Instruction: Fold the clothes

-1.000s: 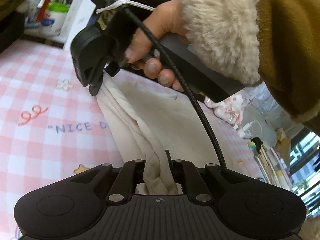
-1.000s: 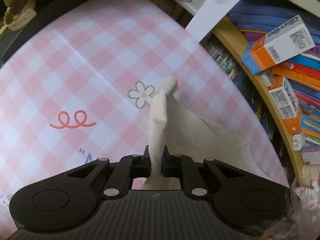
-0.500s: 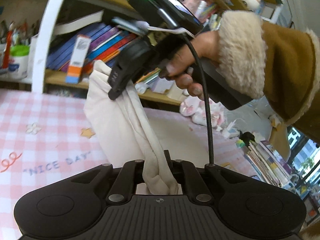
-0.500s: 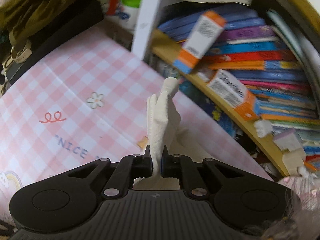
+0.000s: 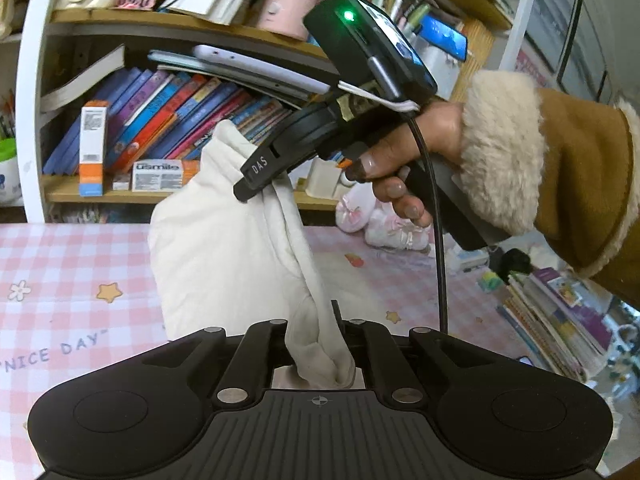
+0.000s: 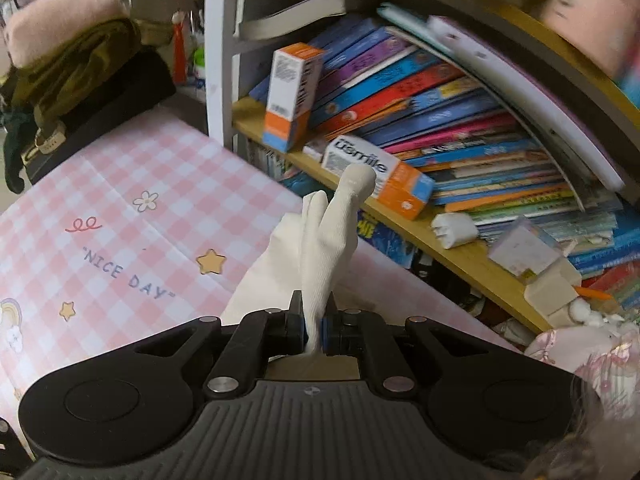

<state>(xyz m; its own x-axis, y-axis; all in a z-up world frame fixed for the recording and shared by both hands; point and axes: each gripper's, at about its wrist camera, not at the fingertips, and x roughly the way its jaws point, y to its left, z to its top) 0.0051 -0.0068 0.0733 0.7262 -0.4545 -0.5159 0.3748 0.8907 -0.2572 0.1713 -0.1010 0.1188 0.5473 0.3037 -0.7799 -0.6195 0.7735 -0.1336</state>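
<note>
A cream white garment (image 5: 224, 248) hangs in the air above the pink checked table (image 5: 60, 280). My left gripper (image 5: 318, 344) is shut on one bunched edge of it. My right gripper (image 6: 314, 320) is shut on another edge of the garment (image 6: 320, 240), which sticks up past the jaws. In the left wrist view the right gripper (image 5: 260, 184) shows above and ahead, held by a hand in a brown fur-cuffed sleeve, with the cloth stretched between the two grippers.
A bookshelf (image 6: 440, 120) full of books and small boxes stands along the table's far edge. A pink plush toy (image 5: 380, 220) lies at the right. Dark clothes and a pink hat (image 6: 60, 40) are piled at the left. Books (image 5: 560, 320) are stacked off the table's right side.
Both grippers have lifted the garment off the table and tilted up, so the bookshelf now fills the view. The cloth now hangs between them.
</note>
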